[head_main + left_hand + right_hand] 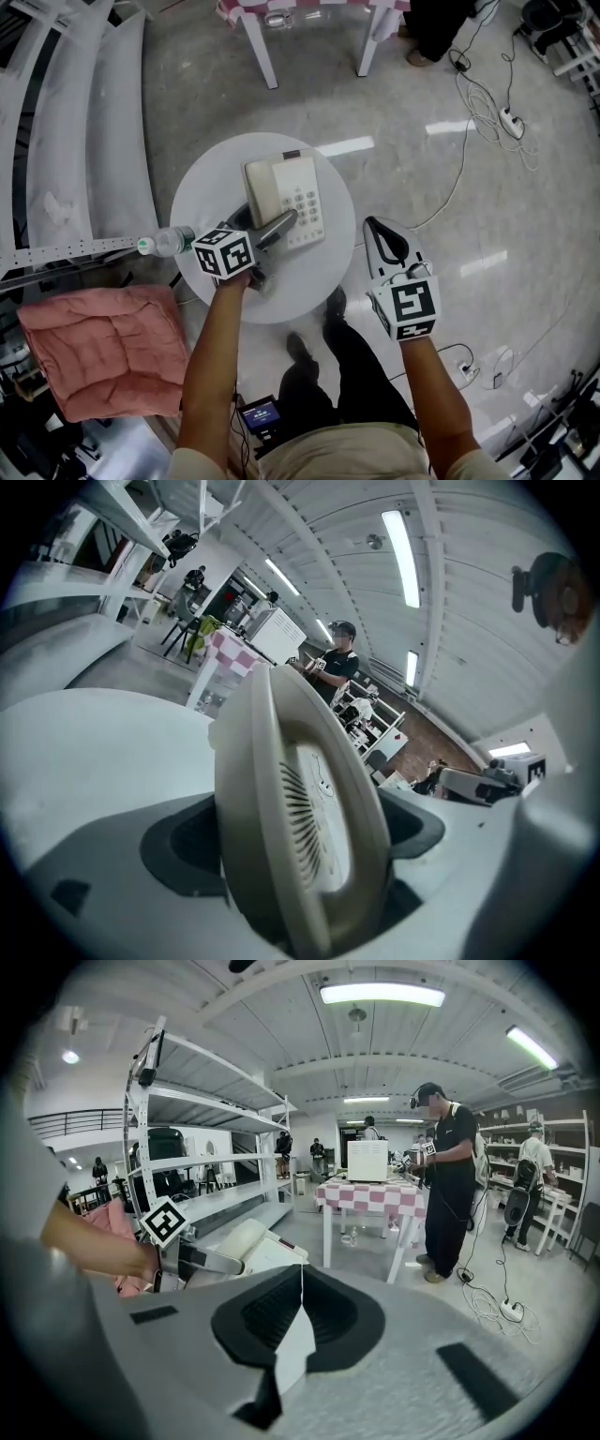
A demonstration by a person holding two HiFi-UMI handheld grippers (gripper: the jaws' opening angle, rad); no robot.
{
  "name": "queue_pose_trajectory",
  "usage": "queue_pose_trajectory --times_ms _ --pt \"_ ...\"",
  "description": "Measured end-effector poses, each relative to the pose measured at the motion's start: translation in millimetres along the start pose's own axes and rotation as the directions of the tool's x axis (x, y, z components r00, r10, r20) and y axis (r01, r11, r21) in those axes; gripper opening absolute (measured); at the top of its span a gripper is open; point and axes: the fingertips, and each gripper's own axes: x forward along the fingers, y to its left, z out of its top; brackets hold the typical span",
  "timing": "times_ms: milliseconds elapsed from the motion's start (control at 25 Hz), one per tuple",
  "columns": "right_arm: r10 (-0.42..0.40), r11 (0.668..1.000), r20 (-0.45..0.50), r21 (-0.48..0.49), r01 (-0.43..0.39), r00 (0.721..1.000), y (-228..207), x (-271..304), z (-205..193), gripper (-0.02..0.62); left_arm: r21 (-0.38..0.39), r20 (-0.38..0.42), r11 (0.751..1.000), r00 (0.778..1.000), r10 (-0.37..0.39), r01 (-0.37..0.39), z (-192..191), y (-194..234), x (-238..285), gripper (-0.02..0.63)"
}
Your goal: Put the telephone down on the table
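Beige plastic telephone (302, 199) on round white table (202, 183). Left gripper (274, 228) fingers clamped on cream handset (300, 827). Right gripper (300, 1283) fingers pressed together, empty, beside table.

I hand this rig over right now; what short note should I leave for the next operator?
Left gripper: shut on the telephone at its near end, over the round white table.
Right gripper: shut, empty, beyond the table's right side, above the floor.
Done: telephone is over the table; whether it rests flat is unclear.
Left: settle it, open the left jaws, withdraw.
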Motion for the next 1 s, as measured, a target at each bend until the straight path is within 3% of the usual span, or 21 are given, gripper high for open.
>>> queue_pose_trajectory --times_ms 160,280,360,720,1000 --pt "0.004 1.0 -0.005 0.004 -0.004 1.0 0 0 -4 0.0 0.002 0.004 0.998 0.998 0.067 -0.067 1 15 -1 0.457" --pt "0.004 1.0 -0.009 0.005 -0.004 1.0 -1 -1 -7 0.0 0.152 -0.004 0.971 0.982 0.189 -0.186 2 26 -5 0.459" --pt "0.004 1.0 -0.013 0.004 -0.004 1.0 -1 1 -9 -0.002 0.222 -0.016 0.95 0.974 0.228 -0.219 1 29 -3 0.459" --pt "0.012 1.0 -0.009 0.005 -0.012 1.0 10 2 -6 -0.001 0.195 0.007 0.941 0.96 0.28 -0.276 0 36 2 0.457" --pt "0.014 1.0 -0.007 0.004 -0.014 1.0 16 -4 -4 -0.001 0.186 0.049 0.911 0.929 0.366 -0.368 -2 31 3 0.459"
